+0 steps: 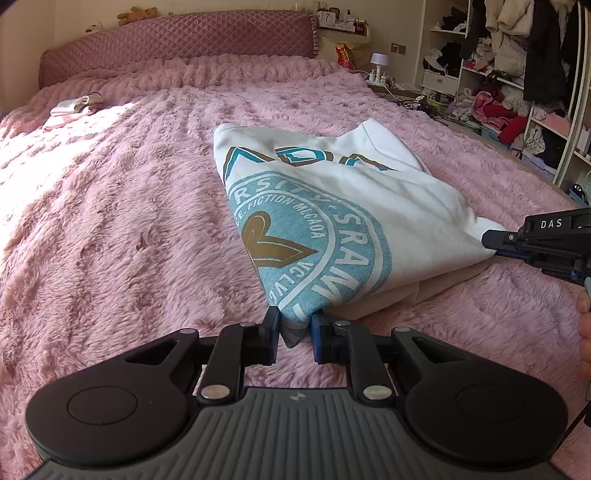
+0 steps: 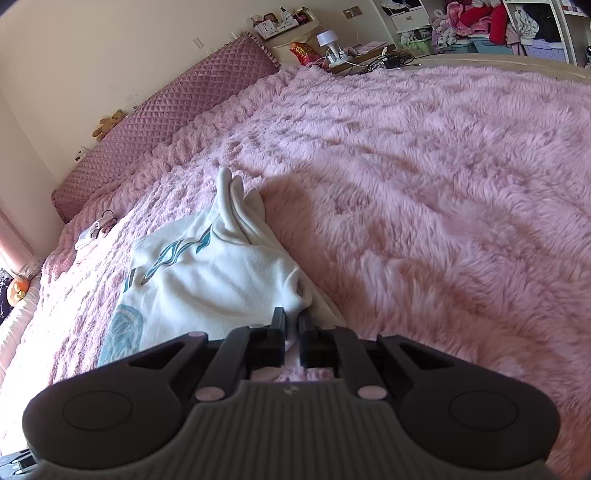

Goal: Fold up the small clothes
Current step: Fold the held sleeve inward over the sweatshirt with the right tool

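On the pink furry bedspread (image 1: 110, 221), near the middle of the bed, lies a white T-shirt (image 1: 406, 206) with a teal round print and a brown heart emblem. Its near edge is raised off the cover; the far part rests on it, partly doubled over a cream layer beneath.

Left gripper (image 1: 294, 332): jaws drawn close, pinching a bunched corner of the shirt at the printed end. Cloth fills the gap between the blue-padded fingers (image 1: 318, 341).

Right gripper (image 2: 291, 332): jaws nearly together, clamped on a gathered white corner of the same shirt. From the left wrist view, this tool enters from the right edge with its tip on the shirt's plain corner, and cloth is stretched between the two grips.

A small pink-and-white garment (image 1: 75, 107) lies well apart, toward the quilted headboard (image 1: 177, 40). A stuffed bear (image 1: 136, 14) sits on top of the headboard. Open shelves (image 1: 517, 92) crowded with clothing stand beside the bed.
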